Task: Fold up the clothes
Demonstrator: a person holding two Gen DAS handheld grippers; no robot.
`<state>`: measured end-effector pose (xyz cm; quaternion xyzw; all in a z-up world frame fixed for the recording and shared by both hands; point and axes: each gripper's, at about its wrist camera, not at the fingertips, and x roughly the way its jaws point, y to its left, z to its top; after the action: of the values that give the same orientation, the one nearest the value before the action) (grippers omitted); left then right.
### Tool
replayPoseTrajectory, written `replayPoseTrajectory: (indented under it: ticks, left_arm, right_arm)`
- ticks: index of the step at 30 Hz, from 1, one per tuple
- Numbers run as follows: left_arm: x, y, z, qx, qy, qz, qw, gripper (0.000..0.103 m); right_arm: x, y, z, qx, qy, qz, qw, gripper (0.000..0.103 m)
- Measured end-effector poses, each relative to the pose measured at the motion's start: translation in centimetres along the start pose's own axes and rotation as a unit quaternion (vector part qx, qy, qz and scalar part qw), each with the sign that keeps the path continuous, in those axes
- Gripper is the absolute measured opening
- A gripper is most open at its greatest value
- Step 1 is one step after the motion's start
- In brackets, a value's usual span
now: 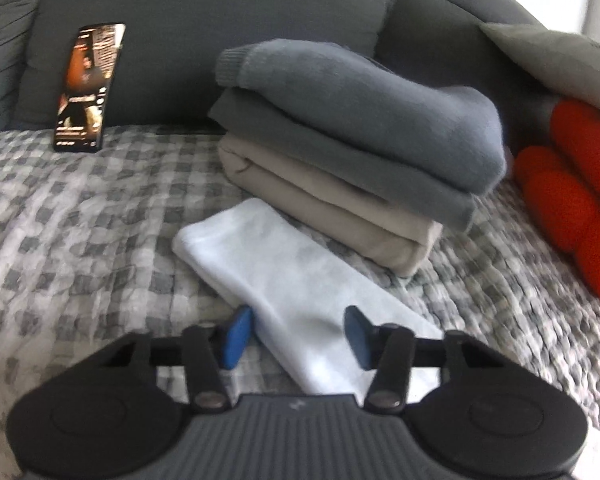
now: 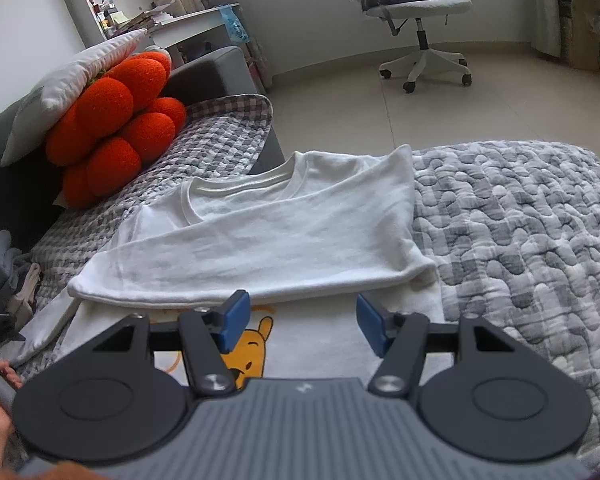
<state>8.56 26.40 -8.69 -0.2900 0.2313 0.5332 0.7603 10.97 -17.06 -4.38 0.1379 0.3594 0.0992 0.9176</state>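
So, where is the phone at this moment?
In the left wrist view, the phone is at the upper left, propped against the grey cushion, standing on the checkered blanket, left of the stack of folded clothes.

shirt (image 2: 260,232) spread on quilt (image 2: 520,232), sleeve (image 1: 284,276) before folded stack (image 1: 340,140); phone (image 1: 86,88) left, cushion (image 1: 572,200) right

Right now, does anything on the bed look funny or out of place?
Yes, the phone. It stands propped against the grey cushion with its screen lit, an odd thing among laundry. The folded stack leans a little, its top grey sweater overhanging. The white shirt looks only partly folded.
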Motion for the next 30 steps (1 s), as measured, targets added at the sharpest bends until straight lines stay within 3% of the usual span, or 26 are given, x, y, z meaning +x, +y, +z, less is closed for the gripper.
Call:
replayPoseTrajectory:
  ticks: [3,5,8,13,20,30]
  left_arm:
    - [-0.1,0.7,0.2,-0.022,0.000,0.000,0.9998,0.033]
    - [-0.1,1.2,0.3,-0.040,0.001,-0.001,0.9992,0.018]
    - [-0.1,2.1,0.6,-0.069,0.003,-0.007,0.9976,0.008]
    - [-0.6,2.5,0.8,-0.094,-0.005,-0.030,0.9951,0.007]
    - [-2.7,2.2,1.7,-0.108,-0.034,-0.111,0.9873,0.006]
    - [-7.6,0.6,2.5,-0.105,-0.075,-0.224,0.9659,0.006]
  right_arm:
    - [0.1,0.6,0.0,-0.005,0.001,0.005,1.000,0.063]
    - [0.2,1.0,-0.1,-0.008,0.002,0.009,1.000,0.063]
    - [0.5,1.5,-0.1,-0.009,0.006,0.014,1.000,0.063]
    - [0.8,2.3,-0.1,-0.009,0.010,0.021,1.000,0.063]
    - [1.2,3.4,0.1,-0.007,0.009,0.034,0.999,0.063]
    - [1.7,4.7,0.1,-0.008,0.012,0.052,0.999,0.063]
